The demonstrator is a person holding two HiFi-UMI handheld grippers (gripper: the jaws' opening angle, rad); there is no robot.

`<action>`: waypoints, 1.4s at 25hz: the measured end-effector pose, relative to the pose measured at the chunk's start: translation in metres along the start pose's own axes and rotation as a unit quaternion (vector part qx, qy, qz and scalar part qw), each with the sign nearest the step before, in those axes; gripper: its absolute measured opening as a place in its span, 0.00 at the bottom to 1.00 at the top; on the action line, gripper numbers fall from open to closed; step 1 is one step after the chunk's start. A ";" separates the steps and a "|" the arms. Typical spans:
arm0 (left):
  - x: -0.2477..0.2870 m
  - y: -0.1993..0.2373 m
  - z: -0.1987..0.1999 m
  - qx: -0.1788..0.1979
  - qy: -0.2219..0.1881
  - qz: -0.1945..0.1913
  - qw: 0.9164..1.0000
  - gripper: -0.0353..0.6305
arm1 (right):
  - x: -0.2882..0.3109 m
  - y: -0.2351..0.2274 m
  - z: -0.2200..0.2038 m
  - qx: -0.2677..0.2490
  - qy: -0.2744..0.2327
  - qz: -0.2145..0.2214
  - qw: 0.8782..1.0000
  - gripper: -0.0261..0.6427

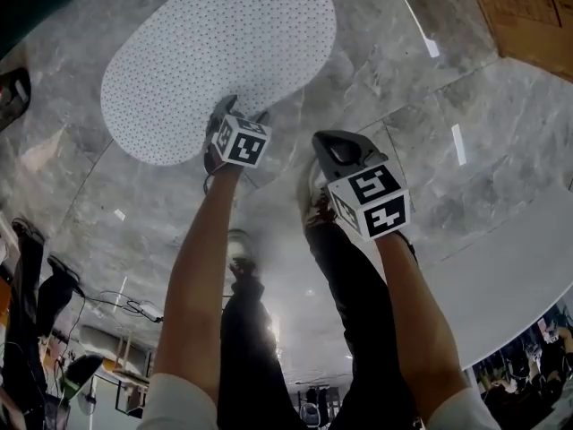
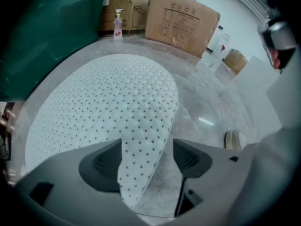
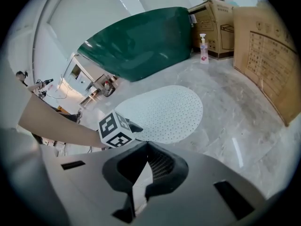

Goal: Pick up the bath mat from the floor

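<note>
A white oval bath mat dotted with small holes lies on the glossy grey marble floor. My left gripper is at the mat's near edge. In the left gripper view the mat's edge curls up as a narrow tongue between the jaws of the left gripper. They stand open, and the right pad is clear of the mat. My right gripper hangs over bare floor just right of the left one, off the mat. Its jaws meet at the tips with nothing between them. The right gripper view also shows the mat and the left gripper's marker cube.
A dark green curved wall rises beyond the mat. Cardboard boxes and a pump bottle stand at the far side. A small round white object sits on the floor to the right. A wooden surface borders the floor at top right.
</note>
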State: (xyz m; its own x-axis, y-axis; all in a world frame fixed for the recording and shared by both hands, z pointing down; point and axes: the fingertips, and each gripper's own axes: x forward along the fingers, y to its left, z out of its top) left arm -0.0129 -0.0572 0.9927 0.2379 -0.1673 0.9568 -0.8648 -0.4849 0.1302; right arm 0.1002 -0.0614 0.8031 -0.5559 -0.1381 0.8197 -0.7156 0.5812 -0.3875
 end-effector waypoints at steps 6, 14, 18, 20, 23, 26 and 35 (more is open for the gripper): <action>0.017 0.006 -0.002 -0.016 -0.008 0.039 0.999 0.54 | 0.001 0.000 0.009 0.056 -0.027 0.038 0.997 0.06; 0.018 0.009 -0.002 -0.016 0.005 0.050 0.999 0.53 | 0.000 -0.003 0.010 0.055 -0.024 0.045 0.997 0.06; 0.015 0.011 -0.003 -0.020 0.001 0.037 0.999 0.50 | 0.003 -0.002 0.003 0.048 -0.011 0.042 0.998 0.06; 0.014 0.013 -0.002 -0.026 -0.001 0.032 0.999 0.48 | 0.003 -0.002 0.001 0.044 -0.008 0.040 0.998 0.06; 0.013 0.017 -0.003 -0.042 0.000 0.028 0.999 0.29 | 0.003 -0.003 0.000 0.040 -0.006 0.037 0.998 0.06; 0.013 0.018 -0.003 -0.031 -0.001 0.023 0.999 0.27 | 0.002 -0.003 0.001 0.035 -0.006 0.038 0.999 0.06; 0.009 0.010 0.001 0.003 -0.035 0.041 0.999 0.52 | 0.001 -0.001 -0.001 0.024 0.003 0.033 0.999 0.06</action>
State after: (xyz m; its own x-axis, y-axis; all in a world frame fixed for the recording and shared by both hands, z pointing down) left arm -0.0191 -0.0650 1.0025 0.1969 -0.2654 0.9438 -0.8802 -0.4718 0.0509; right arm 0.1005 -0.0610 0.8044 -0.6002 -0.0965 0.7940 -0.6969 0.5504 -0.4598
